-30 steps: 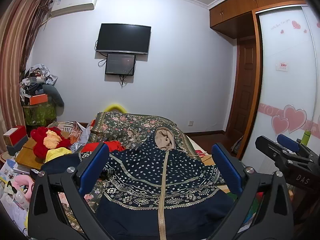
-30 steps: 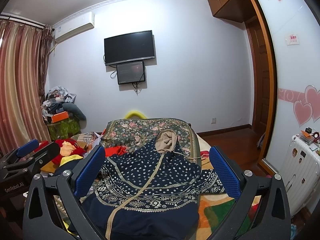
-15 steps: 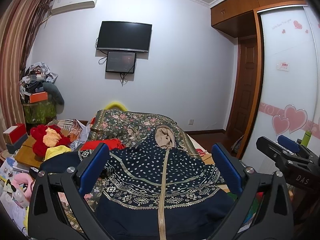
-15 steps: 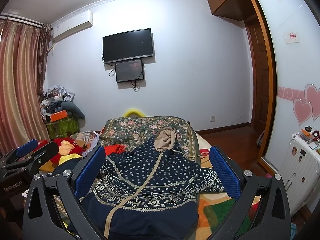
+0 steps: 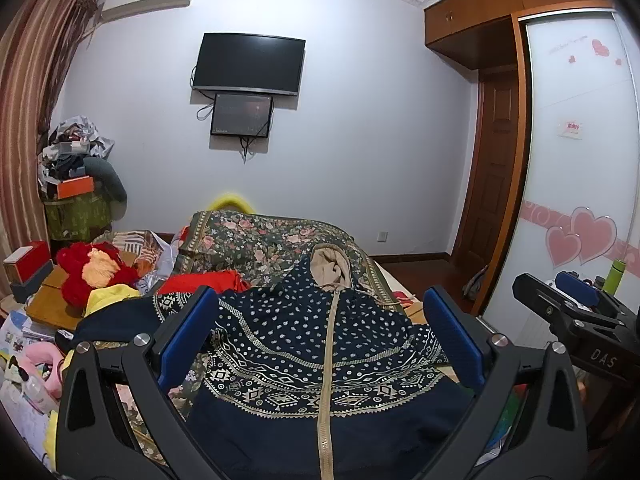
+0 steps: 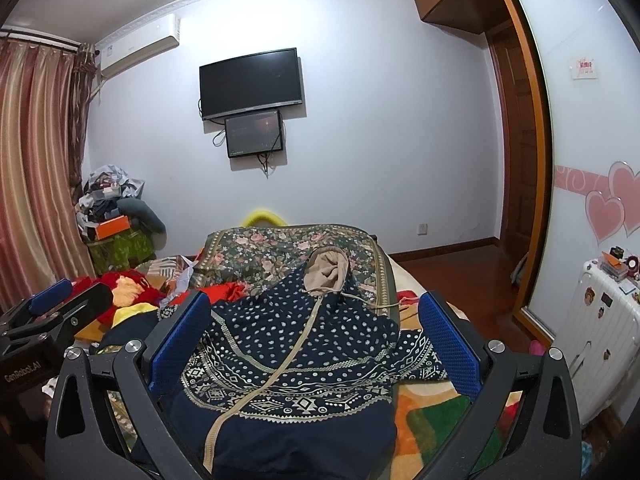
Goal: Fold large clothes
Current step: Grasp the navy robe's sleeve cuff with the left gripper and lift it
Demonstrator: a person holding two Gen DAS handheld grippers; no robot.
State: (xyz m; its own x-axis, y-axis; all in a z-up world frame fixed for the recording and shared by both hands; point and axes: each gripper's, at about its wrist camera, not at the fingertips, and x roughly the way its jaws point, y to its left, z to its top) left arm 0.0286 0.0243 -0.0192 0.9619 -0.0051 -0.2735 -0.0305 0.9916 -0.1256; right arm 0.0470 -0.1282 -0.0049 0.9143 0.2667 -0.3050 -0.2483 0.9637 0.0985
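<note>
Barely any drift since earlier; both grippers, left gripper (image 5: pixel 320 332) and right gripper (image 6: pixel 314 330), hover spread wide, empty. We pinch hooded jacket (image 5: pixel 320 340) hem at 6 o'clock, evenly.

left gripper (image 5: pixel 320 332): jaws spread wide, nothing between the blue pads, held level, pointing forward
right gripper (image 6: pixel 316 336): jaws spread wide, nothing gripped, level, pointing forward
relative pose: side by side, each visible at the edge of the other's view, apart
</note>
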